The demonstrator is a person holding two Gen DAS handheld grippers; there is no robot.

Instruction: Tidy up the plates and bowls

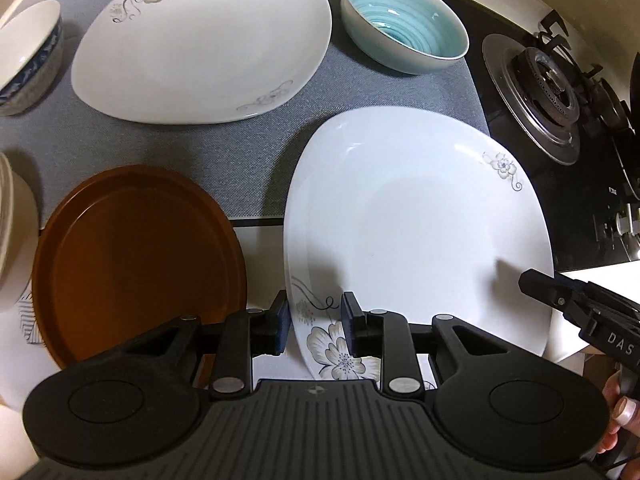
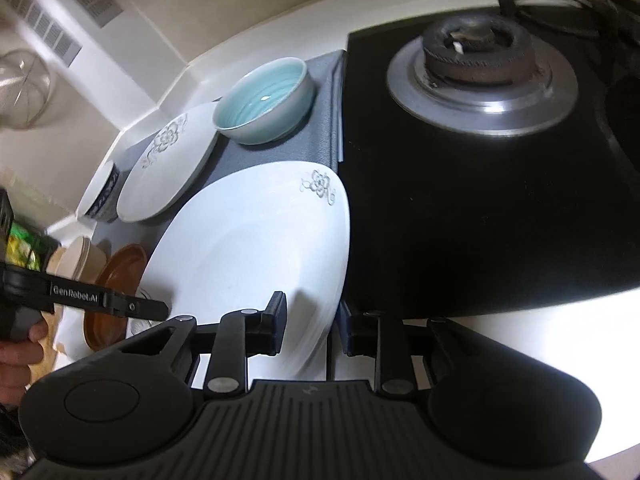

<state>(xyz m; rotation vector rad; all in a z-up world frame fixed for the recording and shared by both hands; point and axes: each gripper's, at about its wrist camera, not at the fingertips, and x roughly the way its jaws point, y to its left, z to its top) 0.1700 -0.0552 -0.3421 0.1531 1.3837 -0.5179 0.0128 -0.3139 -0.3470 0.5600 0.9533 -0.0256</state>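
A white flower-patterned plate (image 1: 420, 224) lies near me, partly on the grey mat (image 1: 224, 152). My left gripper (image 1: 315, 322) is open with its jaws astride the plate's near left rim. My right gripper (image 2: 311, 324) is open astride the same plate's (image 2: 256, 248) right rim; it also shows in the left wrist view (image 1: 560, 296). A second flowered plate (image 1: 200, 40) lies at the back, a teal bowl (image 1: 404, 24) to its right, a blue-patterned bowl (image 1: 28, 56) to its left. A brown plate (image 1: 136, 256) lies at the near left.
A black gas hob (image 1: 560, 92) with a burner (image 2: 480, 60) borders the mat on the right. Stacked cream bowls (image 1: 12, 232) stand at the far left edge. The counter's white wall edge (image 2: 192, 64) runs behind the dishes.
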